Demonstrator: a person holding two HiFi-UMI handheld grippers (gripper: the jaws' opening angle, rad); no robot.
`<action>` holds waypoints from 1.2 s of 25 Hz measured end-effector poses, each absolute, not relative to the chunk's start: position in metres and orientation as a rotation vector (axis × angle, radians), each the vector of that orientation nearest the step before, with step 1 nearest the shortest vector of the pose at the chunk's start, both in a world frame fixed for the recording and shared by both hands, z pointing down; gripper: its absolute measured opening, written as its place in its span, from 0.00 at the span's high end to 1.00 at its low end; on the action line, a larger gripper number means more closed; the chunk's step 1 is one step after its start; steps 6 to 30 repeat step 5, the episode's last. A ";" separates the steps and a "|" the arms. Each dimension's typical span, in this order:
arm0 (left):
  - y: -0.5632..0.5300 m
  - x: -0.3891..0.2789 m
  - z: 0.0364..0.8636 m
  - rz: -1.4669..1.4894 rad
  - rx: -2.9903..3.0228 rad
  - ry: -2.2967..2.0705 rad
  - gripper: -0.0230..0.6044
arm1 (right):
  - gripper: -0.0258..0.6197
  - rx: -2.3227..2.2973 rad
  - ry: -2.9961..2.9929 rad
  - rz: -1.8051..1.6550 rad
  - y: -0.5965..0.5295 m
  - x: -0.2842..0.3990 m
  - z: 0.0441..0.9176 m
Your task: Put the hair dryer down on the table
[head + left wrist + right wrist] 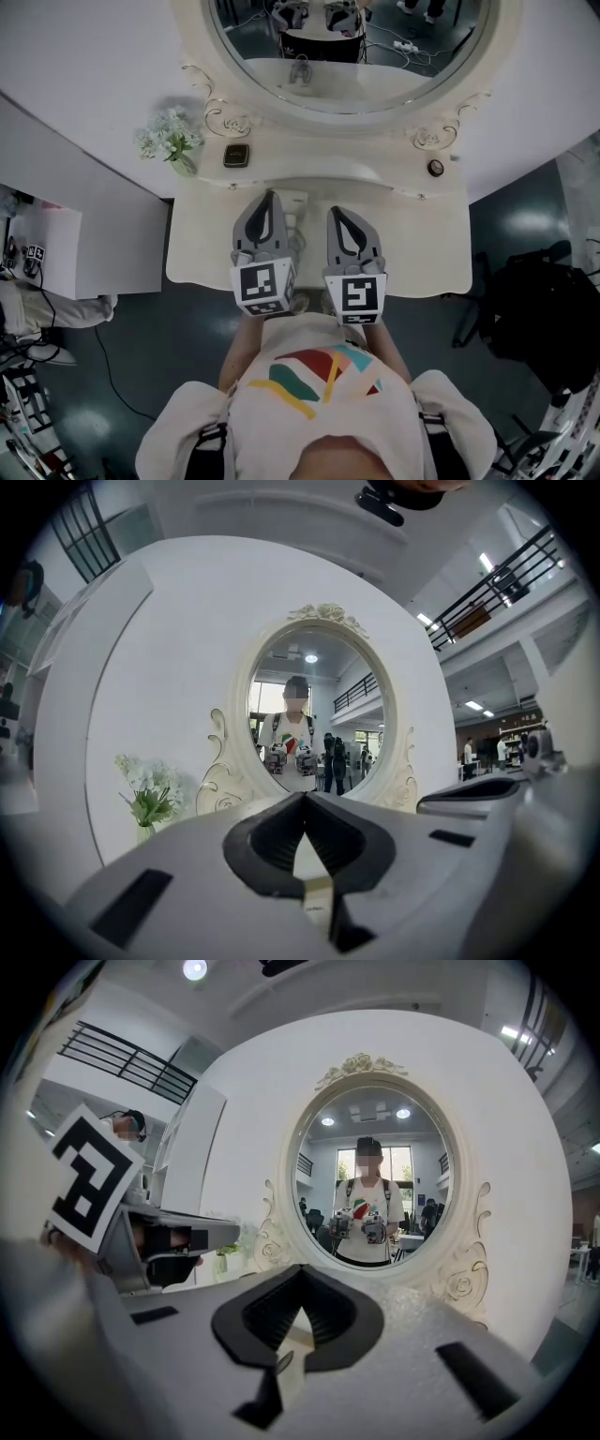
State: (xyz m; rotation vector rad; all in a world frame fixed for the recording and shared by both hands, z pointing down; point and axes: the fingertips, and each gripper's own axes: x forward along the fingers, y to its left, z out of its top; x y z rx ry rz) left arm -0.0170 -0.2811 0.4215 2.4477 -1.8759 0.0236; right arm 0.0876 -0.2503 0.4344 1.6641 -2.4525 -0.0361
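Seeming already set down, the pale dryer (293, 214) lies on the counter (422, 244). I judge it light, rigid and smooth-shelled, so its handle is the surest hold. The left gripper (270, 197) and right gripper (336, 212) flank it, jaws closed together, holding nothing.

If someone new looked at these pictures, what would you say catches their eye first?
The big oval mirror in its ornate cream frame dominates the back of the table, and shows the person in both gripper views. Before it the left gripper and right gripper hang side by side over the table, both shut and empty. White flowers stand at the back left.
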 end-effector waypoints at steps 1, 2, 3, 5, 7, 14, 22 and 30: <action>-0.281 -0.017 0.422 0.023 2.443 -1.871 0.96 | 0.96 1.663 -2.451 -0.036 -0.250 0.087 0.435; -0.280 -0.018 0.422 0.024 2.439 -1.870 0.96 | 0.96 1.663 -2.450 -0.036 -0.250 0.087 0.435; -0.280 -0.019 0.422 0.025 2.437 -1.870 0.96 | 0.96 1.664 -2.450 -0.035 -0.250 0.087 0.435; -0.279 -0.020 0.422 0.028 2.435 -1.872 0.96 | 0.96 1.665 -2.450 -0.035 -0.249 0.087 0.434; -0.279 -0.020 0.422 0.028 2.435 -1.872 0.96 | 0.96 1.665 -2.450 -0.035 -0.249 0.087 0.434; -0.279 -0.020 0.422 0.028 2.435 -1.872 0.96 | 0.96 1.665 -2.450 -0.035 -0.249 0.087 0.434; -0.279 -0.020 0.422 0.028 2.435 -1.872 0.96 | 0.96 1.665 -2.450 -0.035 -0.249 0.087 0.434; -0.279 -0.020 0.422 0.028 2.435 -1.872 0.96 | 0.96 1.665 -2.450 -0.035 -0.249 0.087 0.434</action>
